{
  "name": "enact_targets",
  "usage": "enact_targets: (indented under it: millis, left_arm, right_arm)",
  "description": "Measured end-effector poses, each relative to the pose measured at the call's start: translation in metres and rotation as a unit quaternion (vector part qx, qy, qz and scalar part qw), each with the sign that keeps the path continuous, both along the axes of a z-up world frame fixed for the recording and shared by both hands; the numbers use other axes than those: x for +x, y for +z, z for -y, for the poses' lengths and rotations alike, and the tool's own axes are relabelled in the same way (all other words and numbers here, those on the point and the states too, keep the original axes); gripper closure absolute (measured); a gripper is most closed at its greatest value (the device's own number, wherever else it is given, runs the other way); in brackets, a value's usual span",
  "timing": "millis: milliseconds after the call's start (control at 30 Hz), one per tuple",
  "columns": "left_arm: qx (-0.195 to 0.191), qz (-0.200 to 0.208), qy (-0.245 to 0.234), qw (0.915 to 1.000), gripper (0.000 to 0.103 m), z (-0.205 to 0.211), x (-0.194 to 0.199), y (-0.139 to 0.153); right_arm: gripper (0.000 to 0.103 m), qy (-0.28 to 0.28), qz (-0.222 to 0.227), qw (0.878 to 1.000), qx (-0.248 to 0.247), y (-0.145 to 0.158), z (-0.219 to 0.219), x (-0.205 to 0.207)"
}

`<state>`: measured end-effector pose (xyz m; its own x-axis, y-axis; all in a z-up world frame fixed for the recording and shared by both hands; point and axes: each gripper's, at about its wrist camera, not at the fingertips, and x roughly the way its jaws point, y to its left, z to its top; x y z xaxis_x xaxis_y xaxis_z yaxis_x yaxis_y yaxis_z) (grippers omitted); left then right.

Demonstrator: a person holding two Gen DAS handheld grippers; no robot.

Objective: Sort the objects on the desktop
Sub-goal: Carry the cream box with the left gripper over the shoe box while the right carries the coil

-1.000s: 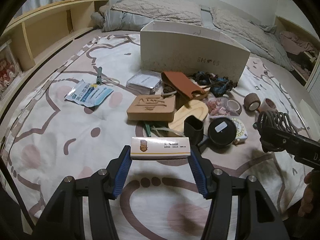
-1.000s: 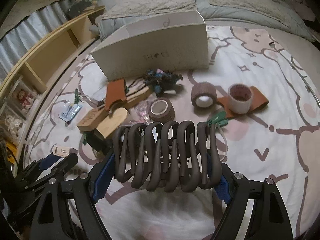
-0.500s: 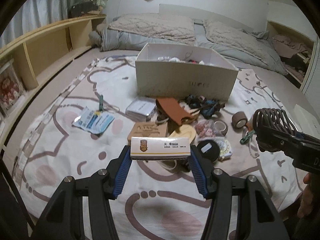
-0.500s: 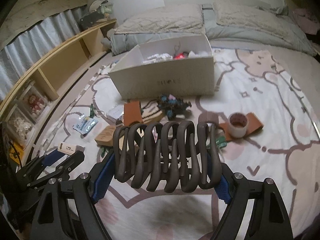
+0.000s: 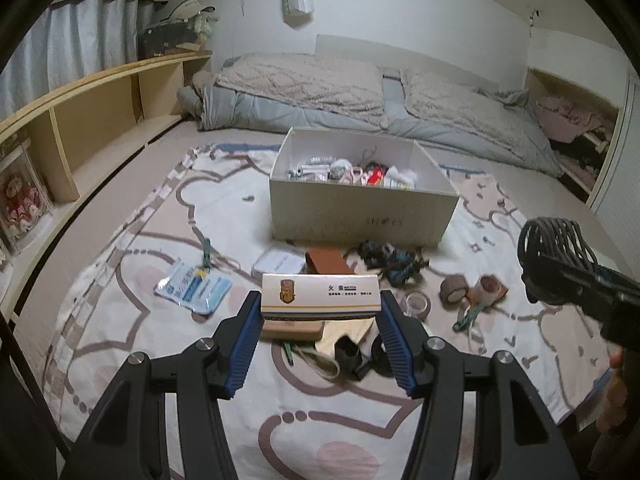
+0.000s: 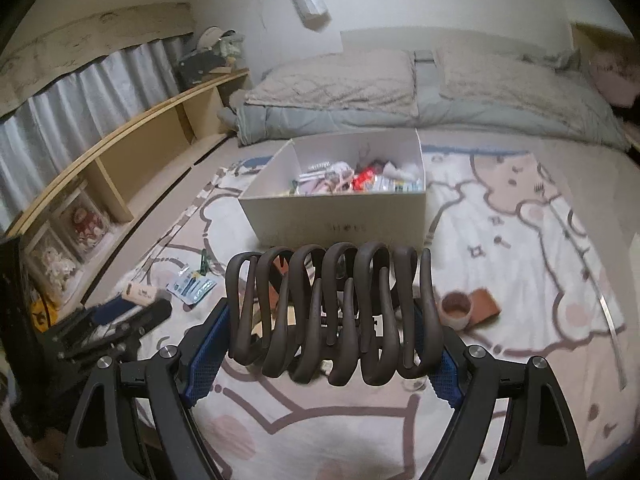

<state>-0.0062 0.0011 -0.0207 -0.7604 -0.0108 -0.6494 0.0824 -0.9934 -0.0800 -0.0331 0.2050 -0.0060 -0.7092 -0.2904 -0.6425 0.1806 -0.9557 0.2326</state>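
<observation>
While clamped endwise in left gripper (image 5: 320,316), matchbox (image 5: 319,294) marked "MATCH" beside a gold crest, above rug clutter. Right gripper (image 6: 320,344) closed around dark hair claw (image 6: 330,312). Storage box (image 5: 362,210) lettering blurred, unreadable.

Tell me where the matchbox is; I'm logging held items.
The matchbox sits clamped in the left tool, centre of the left wrist view, above the rug.

Before you lies a patterned cream blanket (image 5: 120,288) carrying: one open white box (image 5: 360,210) (part-filled with small items), a blue-and-white packet (image 5: 194,286), a brown tape roll (image 5: 453,288), a dark bead tangle (image 5: 390,258), a wooden block (image 5: 292,329), a green clip (image 5: 466,319).
</observation>
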Motion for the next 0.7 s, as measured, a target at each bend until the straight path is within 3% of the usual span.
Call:
enact_targets:
  millis: [467,700]
  left_arm:
    - [-0.033,-0.066,-0.008,0.9973,0.046,0.007,-0.015,0.085]
    - [-0.048,-0.077,-0.022,0.9957,0.046,-0.002,-0.031,0.109]
  right_arm:
    - [0.017,-0.009,-0.047,0.999,0.000,0.065,-0.002,-0.012]
    - [0.017,-0.018,-0.062,0.998,-0.002,0.090,-0.005,-0.027]
